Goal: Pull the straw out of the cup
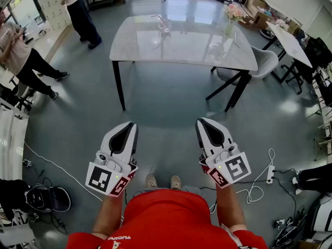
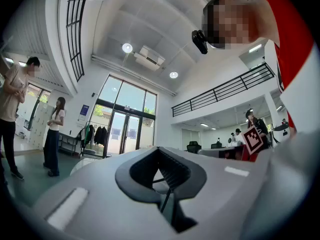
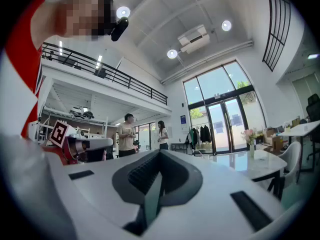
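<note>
A clear cup (image 1: pixel 165 27) with a thin straw stands on the far side of the pale glossy table (image 1: pixel 182 48), well away from both grippers. My left gripper (image 1: pixel 129 124) and right gripper (image 1: pixel 203 121) hang side by side over the bare floor, in front of the person in the red top. Both point toward the table, and each has its jaws together with nothing between them. In the left gripper view my left gripper (image 2: pixel 159 151) faces the glass doors. In the right gripper view my right gripper (image 3: pixel 160 154) has the table (image 3: pixel 250 166) to its right.
A vase of flowers (image 1: pixel 230 22) stands at the table's right end, with a grey chair (image 1: pixel 262 64) beside it. Two people (image 1: pixel 78 9) stand at the far left. Cables and a power strip (image 1: pixel 268 174) lie on the floor to the right. Another desk (image 1: pixel 288 40) stands far right.
</note>
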`<act>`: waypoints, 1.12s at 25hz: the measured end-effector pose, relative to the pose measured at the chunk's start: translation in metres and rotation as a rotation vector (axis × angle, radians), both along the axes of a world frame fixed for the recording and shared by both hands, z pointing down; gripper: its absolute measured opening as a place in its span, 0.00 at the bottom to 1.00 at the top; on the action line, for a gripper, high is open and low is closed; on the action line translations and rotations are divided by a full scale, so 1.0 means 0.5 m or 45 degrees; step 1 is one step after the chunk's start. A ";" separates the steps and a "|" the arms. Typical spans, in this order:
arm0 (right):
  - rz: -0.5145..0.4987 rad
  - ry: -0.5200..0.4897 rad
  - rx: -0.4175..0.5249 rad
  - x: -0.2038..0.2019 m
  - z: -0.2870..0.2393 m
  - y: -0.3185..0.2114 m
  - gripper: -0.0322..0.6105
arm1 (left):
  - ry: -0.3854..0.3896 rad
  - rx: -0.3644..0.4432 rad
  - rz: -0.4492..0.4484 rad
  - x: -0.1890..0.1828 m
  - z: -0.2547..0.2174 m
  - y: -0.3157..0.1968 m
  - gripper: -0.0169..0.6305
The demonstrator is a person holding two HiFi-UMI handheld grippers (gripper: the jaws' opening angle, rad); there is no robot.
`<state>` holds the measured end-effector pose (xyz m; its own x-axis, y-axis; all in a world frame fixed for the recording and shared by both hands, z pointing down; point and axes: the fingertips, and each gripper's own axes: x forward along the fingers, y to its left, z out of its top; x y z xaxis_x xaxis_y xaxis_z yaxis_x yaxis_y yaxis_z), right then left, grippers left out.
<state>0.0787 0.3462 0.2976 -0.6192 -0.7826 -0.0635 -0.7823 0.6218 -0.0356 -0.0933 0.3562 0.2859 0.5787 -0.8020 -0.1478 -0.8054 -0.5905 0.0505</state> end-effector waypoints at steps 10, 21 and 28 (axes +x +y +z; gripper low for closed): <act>-0.018 0.018 0.017 0.012 0.000 -0.001 0.05 | -0.006 -0.005 -0.008 0.015 0.004 -0.006 0.03; -0.085 0.056 0.043 0.042 -0.008 -0.007 0.05 | -0.018 0.017 -0.020 0.060 -0.008 -0.023 0.03; -0.106 0.060 0.042 0.093 -0.004 -0.016 0.05 | -0.009 0.005 -0.057 0.090 -0.002 -0.030 0.03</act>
